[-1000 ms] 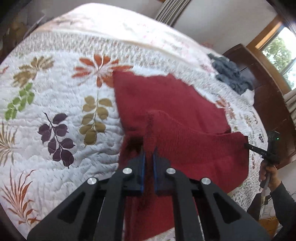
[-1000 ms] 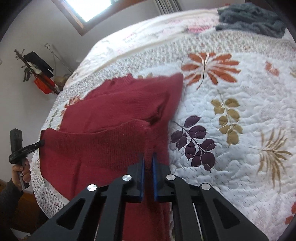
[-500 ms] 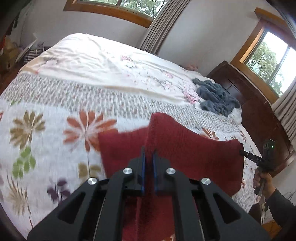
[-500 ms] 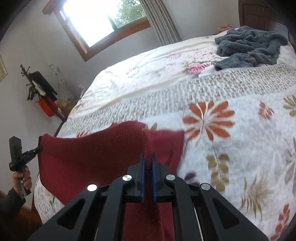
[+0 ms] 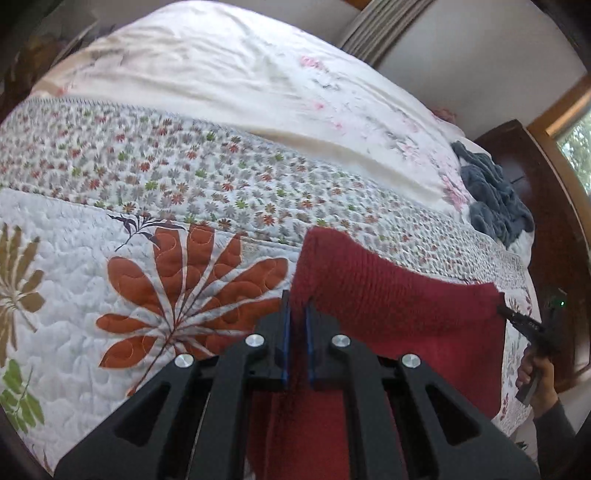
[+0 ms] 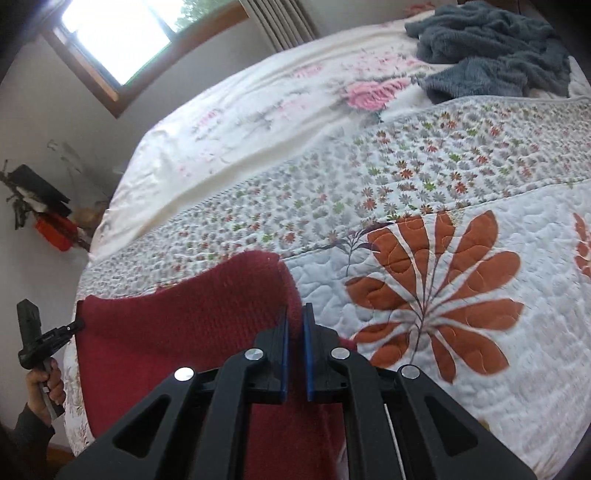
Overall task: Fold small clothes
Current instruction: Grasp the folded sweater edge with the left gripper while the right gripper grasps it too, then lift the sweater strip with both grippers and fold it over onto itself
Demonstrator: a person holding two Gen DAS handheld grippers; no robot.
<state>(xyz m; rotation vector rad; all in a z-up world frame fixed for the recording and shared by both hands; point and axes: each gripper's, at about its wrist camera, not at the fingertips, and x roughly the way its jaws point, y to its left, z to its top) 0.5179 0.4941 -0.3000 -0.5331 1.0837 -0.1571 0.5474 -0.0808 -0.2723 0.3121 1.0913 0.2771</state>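
A dark red knit sweater [image 5: 388, 295] hangs stretched between my two grippers above the floral quilt [image 5: 184, 184]. My left gripper [image 5: 297, 301] is shut on one corner of its raised edge. At the far right of the left wrist view, the right gripper [image 5: 504, 311] pinches the opposite corner, held by a hand [image 5: 535, 373]. In the right wrist view the sweater [image 6: 184, 332] fills the lower left. My right gripper [image 6: 295, 309] is shut on its near corner, and the left gripper [image 6: 75, 325] holds the far corner. The part below the jaws is hidden.
A crumpled grey-blue fleece garment [image 6: 491, 48] lies at the far corner of the bed, near a dark wooden headboard [image 5: 546, 229]. A cream flowered sheet [image 6: 258, 122] covers the far half. A window [image 6: 114, 33] and a wall rack with a red item [image 6: 51, 229] are at left.
Both grippers have lifted the sweater's edge off the quilt and carried it forward across the bed. The flat lower layer seen a second ago is out of sight now.
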